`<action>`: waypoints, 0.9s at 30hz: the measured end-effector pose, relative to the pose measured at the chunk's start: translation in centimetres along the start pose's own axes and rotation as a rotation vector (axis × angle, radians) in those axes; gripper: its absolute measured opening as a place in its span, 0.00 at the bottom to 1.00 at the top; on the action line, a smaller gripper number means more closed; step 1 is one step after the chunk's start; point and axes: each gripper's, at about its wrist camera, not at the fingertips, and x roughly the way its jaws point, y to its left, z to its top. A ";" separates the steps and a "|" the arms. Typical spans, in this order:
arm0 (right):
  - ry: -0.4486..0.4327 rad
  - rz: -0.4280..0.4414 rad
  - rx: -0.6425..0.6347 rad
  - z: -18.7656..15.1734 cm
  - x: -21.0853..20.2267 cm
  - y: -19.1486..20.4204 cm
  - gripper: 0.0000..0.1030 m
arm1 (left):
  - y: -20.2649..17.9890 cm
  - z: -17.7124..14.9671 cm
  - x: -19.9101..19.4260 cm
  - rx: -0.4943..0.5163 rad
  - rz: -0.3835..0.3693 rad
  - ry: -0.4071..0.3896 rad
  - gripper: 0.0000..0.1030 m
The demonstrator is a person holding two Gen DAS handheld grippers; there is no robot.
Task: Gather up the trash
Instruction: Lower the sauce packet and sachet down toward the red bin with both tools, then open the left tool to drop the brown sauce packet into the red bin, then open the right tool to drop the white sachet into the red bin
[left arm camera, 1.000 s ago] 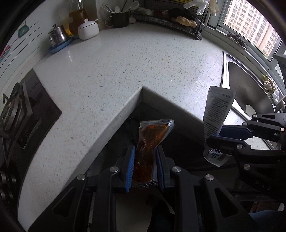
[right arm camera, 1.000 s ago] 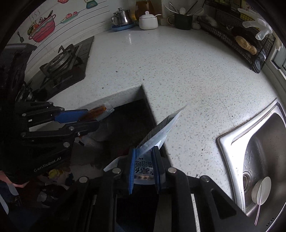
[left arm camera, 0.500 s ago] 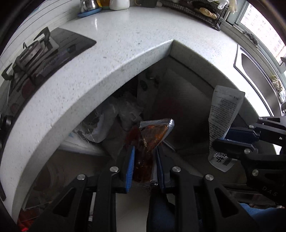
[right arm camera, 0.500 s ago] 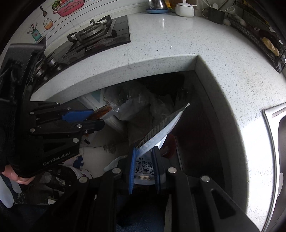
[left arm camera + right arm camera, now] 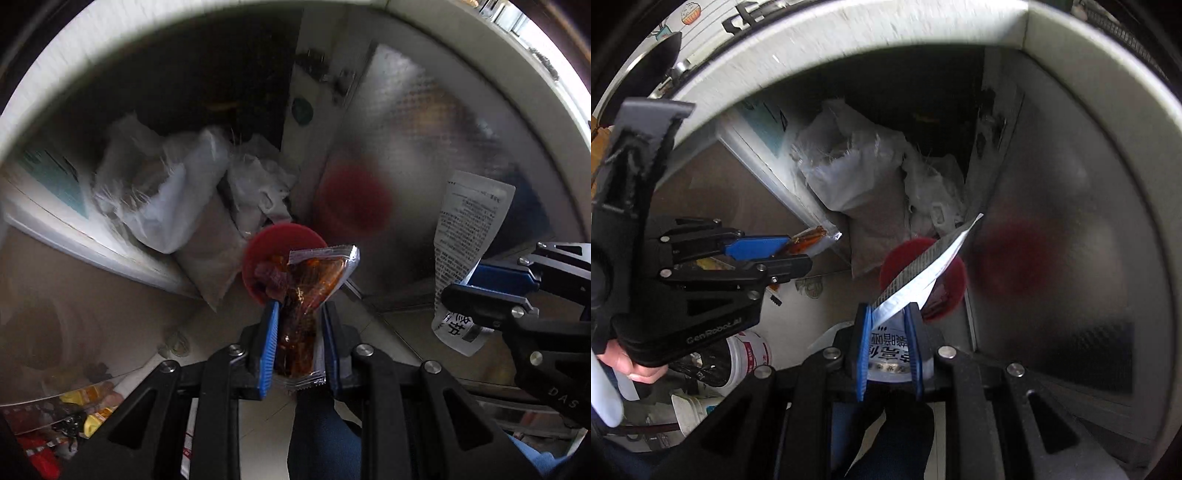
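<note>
- While both grippers point steeply down below the counter edge (image 5: 849, 48), each carries one piece of trash; landmark for all places is the red bin (image 5: 269, 254), round, on the floor by the steel cabinet door (image 5: 424, 155)
- left gripper (image 5: 299, 332): jaws nearly closed, blue pads pinching a clear sauce packet (image 5: 310, 284) full of red-brown oil; packet's top seal reaches over the red bin's near rim in the left wrist view
- right gripper (image 5: 888, 336): jaws nearly closed on a white printed wrapper (image 5: 923, 273), held edge-on; its free end crosses the red bin in the right wrist view
- height of either piece above the red bin: cannot tell
- white sacks (image 5: 166, 192) stand behind the red bin, against the dark cupboard recess; white buckets (image 5: 750, 354) sit well to its left
- step in hand, as judged: bringing both pieces over the red bin for the drop
- to do it well: centre each piece over the opening before letting go; sauce packet is heavy and should fall straight; wrapper is light and flat, likely to flutter, so lower it close to the rim; release one hand at a time so the grippers do not knock; keep clear of the steel cabinet door
</note>
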 end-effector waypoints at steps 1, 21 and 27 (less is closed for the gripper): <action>0.003 0.006 0.008 -0.3 1.3 -0.4 0.16 | 0.2 -0.1 1.6 -0.005 -0.001 0.012 0.20; 0.045 0.018 0.060 -1.8 14.3 -8.6 0.16 | 0.1 2.1 15.9 0.037 0.051 0.039 0.76; 0.074 0.053 0.001 -1.4 14.5 -8.0 0.17 | 1.1 1.9 15.3 -0.006 0.039 0.068 0.80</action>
